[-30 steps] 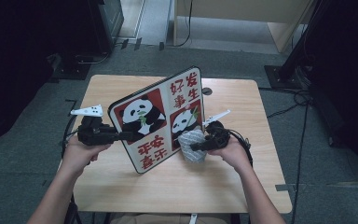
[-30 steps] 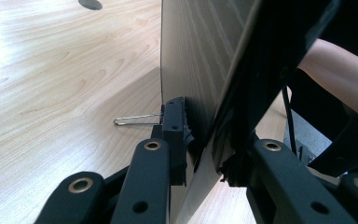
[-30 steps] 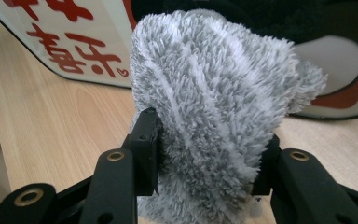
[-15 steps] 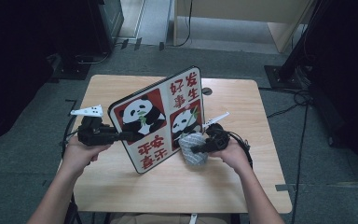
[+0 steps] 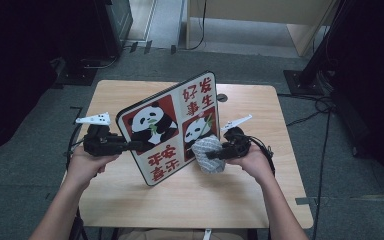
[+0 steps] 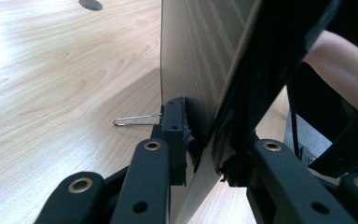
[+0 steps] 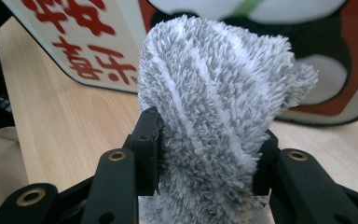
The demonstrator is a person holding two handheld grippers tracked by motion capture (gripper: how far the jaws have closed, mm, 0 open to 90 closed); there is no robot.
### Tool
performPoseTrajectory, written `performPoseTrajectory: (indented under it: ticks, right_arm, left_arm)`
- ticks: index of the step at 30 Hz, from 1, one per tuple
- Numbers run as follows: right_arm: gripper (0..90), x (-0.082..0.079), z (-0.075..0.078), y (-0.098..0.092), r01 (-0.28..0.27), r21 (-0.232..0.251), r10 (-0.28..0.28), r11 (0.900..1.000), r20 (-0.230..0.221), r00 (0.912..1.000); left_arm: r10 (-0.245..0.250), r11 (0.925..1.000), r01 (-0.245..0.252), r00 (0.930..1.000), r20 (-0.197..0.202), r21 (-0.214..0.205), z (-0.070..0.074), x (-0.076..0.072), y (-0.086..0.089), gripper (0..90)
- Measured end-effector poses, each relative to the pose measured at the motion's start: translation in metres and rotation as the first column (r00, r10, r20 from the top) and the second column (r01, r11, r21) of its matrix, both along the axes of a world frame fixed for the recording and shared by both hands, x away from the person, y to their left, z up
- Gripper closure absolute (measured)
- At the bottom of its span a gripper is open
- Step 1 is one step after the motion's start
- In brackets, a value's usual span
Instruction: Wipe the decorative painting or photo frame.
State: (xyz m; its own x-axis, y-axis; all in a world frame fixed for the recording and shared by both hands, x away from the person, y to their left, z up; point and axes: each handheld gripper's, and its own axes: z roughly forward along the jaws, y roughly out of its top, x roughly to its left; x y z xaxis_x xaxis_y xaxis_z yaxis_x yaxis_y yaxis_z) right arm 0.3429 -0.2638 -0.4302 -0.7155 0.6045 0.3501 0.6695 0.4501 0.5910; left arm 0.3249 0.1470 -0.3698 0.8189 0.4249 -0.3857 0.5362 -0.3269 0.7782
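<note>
A square board (image 5: 170,125) with panda pictures and red characters stands tilted on its lower corner on the wooden table (image 5: 125,95). My left gripper (image 5: 135,146) is shut on the board's left edge (image 6: 200,70), one black jaw on each face (image 6: 209,135). My right gripper (image 5: 212,154) is shut on a grey fluffy cloth (image 5: 207,152), which presses against the board's lower right panda panel. In the right gripper view the cloth (image 7: 214,93) bulges up between the jaws (image 7: 207,149), with the board (image 7: 98,51) just behind it.
A small round hole (image 5: 222,97) sits in the table behind the board. A thin metal wire loop (image 6: 135,120) juts from the board's back near my left jaw. Cables (image 5: 320,110) and dark stands lie on the floor around the table.
My right hand has lifted the cloth slightly up the board's face. The left hand and the board have stayed put.
</note>
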Motion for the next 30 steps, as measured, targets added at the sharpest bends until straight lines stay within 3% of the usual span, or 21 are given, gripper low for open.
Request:
performPoseTrajectory:
  ticks: [14,24,30]
  right_arm:
    - [57.8,0.001,0.064,0.015,-0.045,0.05,0.04,0.9977,0.102,0.994]
    - [57.7,0.008,0.123,0.03,-0.098,0.098,0.079,0.9904,0.185,0.9795]
    - [57.7,0.012,0.152,0.042,-0.124,0.097,0.1,0.9876,0.22,0.9704]
  left_arm:
    - [0.002,1.0,-0.002,1.0,-0.001,0.0,0.0,0.0,0.0,75.0]
    - [0.01,0.9999,-0.01,0.9999,-0.006,-0.002,0.0,0.0,0.0,75.0]
    - [0.024,0.9997,-0.024,0.9992,0.033,0.003,0.0,-0.002,-0.001,76.2]
